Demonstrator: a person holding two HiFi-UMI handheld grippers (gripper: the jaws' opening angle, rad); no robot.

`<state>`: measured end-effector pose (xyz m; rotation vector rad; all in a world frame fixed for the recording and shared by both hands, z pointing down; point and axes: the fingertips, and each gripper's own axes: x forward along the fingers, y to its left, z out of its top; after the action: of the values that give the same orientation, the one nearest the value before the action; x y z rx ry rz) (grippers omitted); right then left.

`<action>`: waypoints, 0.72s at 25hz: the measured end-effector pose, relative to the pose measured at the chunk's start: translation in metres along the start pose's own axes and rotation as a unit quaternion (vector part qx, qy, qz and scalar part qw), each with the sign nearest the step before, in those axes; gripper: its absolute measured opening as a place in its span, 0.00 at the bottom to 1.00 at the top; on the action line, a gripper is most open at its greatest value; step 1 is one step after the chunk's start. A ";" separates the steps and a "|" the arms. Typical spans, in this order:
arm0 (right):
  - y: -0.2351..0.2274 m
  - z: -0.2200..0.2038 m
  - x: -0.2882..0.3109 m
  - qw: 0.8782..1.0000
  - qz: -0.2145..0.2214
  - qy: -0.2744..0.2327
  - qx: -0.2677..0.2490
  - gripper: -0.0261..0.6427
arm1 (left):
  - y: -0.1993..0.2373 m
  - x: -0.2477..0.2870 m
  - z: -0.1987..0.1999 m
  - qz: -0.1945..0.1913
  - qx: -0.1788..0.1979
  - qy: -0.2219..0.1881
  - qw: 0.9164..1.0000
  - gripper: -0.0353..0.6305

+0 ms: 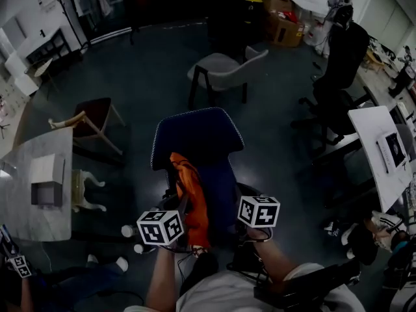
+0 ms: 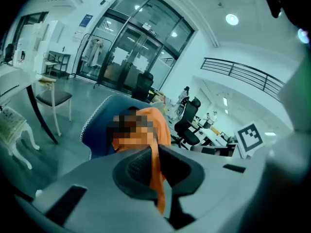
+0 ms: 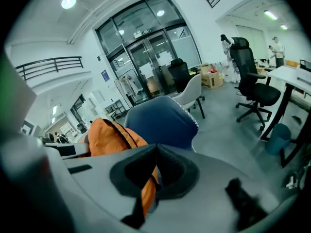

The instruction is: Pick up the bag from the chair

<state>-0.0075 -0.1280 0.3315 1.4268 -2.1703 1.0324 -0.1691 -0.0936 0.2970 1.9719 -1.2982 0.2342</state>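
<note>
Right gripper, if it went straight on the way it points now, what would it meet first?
Probably the blue chair's backrest, dead ahead; the orange bag that the right gripper holds sits just left. Depth unclear.

- I see a grey chair (image 1: 224,70) on the dark floor, near the middle of the room.
- To the right stands a black office chair (image 1: 341,57), beside a white desk (image 1: 374,132) with a booklet (image 1: 392,149) lying on it.
- On my left is a wooden chair (image 1: 91,117) with a dark seat.
- Nearer me on that side, a marble table (image 1: 26,207) carries an open white box (image 1: 47,181).
- Cardboard boxes (image 1: 283,21) sit at the far wall.
- From the gripper views I make out tall glass doors (image 2: 131,57), a clothes rack (image 2: 95,52) beside them, a balcony railing (image 2: 243,74) above, and a round ceiling light (image 2: 232,19).
- A teal bin (image 3: 279,137) stands under a desk.
</note>
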 end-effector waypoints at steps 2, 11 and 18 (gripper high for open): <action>0.001 0.005 -0.007 1.000 -0.013 -0.016 0.008 0.09 | -0.012 0.002 0.004 -0.021 0.019 0.006 1.000 0.10; -0.013 0.026 -0.044 0.993 -0.077 -0.080 0.042 0.09 | -0.058 0.020 0.021 -0.088 0.068 0.021 0.994 0.10; -0.051 0.028 -0.078 0.986 -0.107 -0.103 0.074 0.09 | -0.103 0.031 0.029 -0.119 0.074 0.019 0.990 0.10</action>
<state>0.0751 -0.1104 0.2832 1.8649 -2.0515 1.0249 -0.0737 -0.1142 0.2431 2.2149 -1.0348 0.2567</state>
